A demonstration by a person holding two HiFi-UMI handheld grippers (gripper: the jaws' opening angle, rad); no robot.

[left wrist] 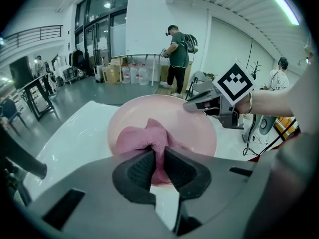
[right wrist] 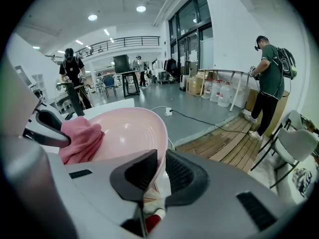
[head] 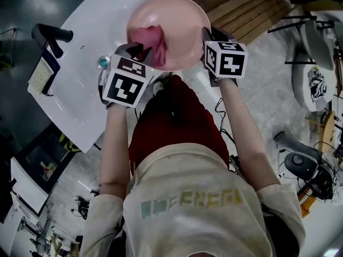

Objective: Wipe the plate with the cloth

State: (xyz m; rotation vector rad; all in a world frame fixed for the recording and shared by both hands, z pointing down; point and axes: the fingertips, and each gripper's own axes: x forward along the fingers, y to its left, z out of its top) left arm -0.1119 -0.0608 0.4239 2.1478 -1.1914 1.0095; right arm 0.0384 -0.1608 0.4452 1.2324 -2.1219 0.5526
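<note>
- My left gripper is clamped on the cloth. In the left gripper view its two dark pads stand only a narrow slit apart, and a fold of the pink fabric fills that slit.
- The rest of the cloth bunches up ahead of the jaws and lies on the inner face of the plate.
- In the head view the plate is at 12 o'clock in front of me. The cloth sits toward 8 o'clock inside it, touching the bowl wall near the rim.
- My right gripper is closed on the plate itself. In the right gripper view the pink rim runs down between the two pads, one pad on the inside face and one on the outside, with almost no gap left.
- Seen from the head view, this grip takes the rim at about 4 o'clock on the plate, opposite the cloth.
- The plate looks tilted, its open face turned toward my left gripper. I cannot tell whether its base still touches the white table.
- The table runs from the plate out toward 9 o'clock, with wooden floor boards at 1 o'clock beyond it.
</note>
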